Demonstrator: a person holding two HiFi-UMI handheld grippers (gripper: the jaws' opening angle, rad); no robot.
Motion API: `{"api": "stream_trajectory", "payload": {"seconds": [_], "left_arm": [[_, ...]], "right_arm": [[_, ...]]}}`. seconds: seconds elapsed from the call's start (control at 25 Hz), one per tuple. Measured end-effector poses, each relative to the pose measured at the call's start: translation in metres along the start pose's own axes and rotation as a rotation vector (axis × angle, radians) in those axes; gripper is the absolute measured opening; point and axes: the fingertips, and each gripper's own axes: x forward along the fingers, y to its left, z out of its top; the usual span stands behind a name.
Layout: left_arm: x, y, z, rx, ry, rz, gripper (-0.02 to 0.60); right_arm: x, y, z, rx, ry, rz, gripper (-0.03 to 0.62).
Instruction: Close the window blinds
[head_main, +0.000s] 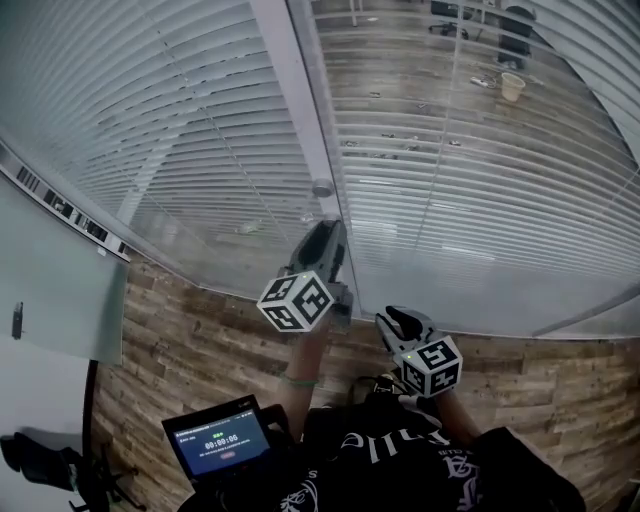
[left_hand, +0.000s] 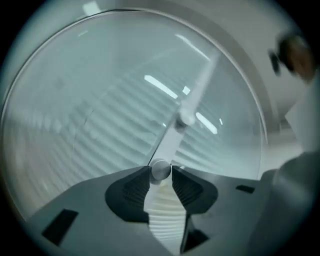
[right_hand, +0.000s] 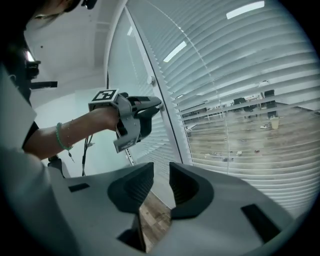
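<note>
White slatted blinds hang behind the glass on both sides of a white mullion. Through the right pane's slats a room shows; the left pane looks more closed. My left gripper is raised to the mullion, its tips shut on a small round metal knob. A second knob sits higher up the mullion. My right gripper hangs lower to the right, off the glass. Its jaws stand narrowly open with nothing between them.
A wood floor runs below the window. A small screen device sits at the lower left by the person's body. A pale panel is at the far left. Behind the glass a paper cup stands on the floor.
</note>
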Motion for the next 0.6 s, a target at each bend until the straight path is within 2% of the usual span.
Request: {"api": "stream_trajectory", "payload": {"seconds": [0.08, 0.12, 0.16, 0.2, 0.24, 0.28, 0.32, 0.36, 0.4, 0.44, 0.6], "left_arm": [[-0.003, -0.003, -0.004, 0.575, 0.124, 0.072, 0.130], [-0.002, -0.006, -0.007, 0.809, 0.174, 0.087, 0.133], [0.000, -0.007, -0.009, 0.998, 0.220, 0.090, 0.137], [0.003, -0.008, -0.012, 1.141, 0.261, 0.089, 0.137], [0.006, -0.007, -0.013, 1.241, 0.289, 0.088, 0.138], [0.008, -0.005, -0.014, 1.299, 0.302, 0.087, 0.138], [0.008, -0.004, -0.014, 1.307, 0.299, 0.083, 0.135], [0.008, -0.003, -0.013, 1.255, 0.280, 0.079, 0.133], [0.007, -0.002, -0.012, 1.139, 0.248, 0.076, 0.130], [0.007, -0.001, -0.010, 0.963, 0.210, 0.071, 0.129], [0.004, 0.001, 0.001, 0.048, 0.052, 0.015, 0.127]], "right_arm": [[-0.001, 0.000, -0.002, 0.002, 0.003, -0.002, 0.110], [-0.001, 0.000, -0.002, 0.003, 0.004, -0.003, 0.110], [0.000, -0.001, -0.003, 0.003, 0.006, -0.004, 0.109], [0.001, -0.001, -0.003, 0.003, 0.007, -0.004, 0.110], [0.002, -0.001, -0.003, 0.002, 0.007, -0.005, 0.110], [0.003, 0.000, -0.003, 0.001, 0.006, -0.004, 0.110], [0.004, 0.001, -0.002, 0.000, 0.004, -0.004, 0.110], [0.005, 0.001, -0.002, 0.000, 0.002, -0.003, 0.110], [0.005, 0.001, -0.002, 0.001, 0.001, -0.004, 0.110], [0.006, 0.001, -0.001, 0.003, 0.000, -0.005, 0.110], [0.006, 0.000, -0.001, 0.011, -0.007, -0.014, 0.110]]}}
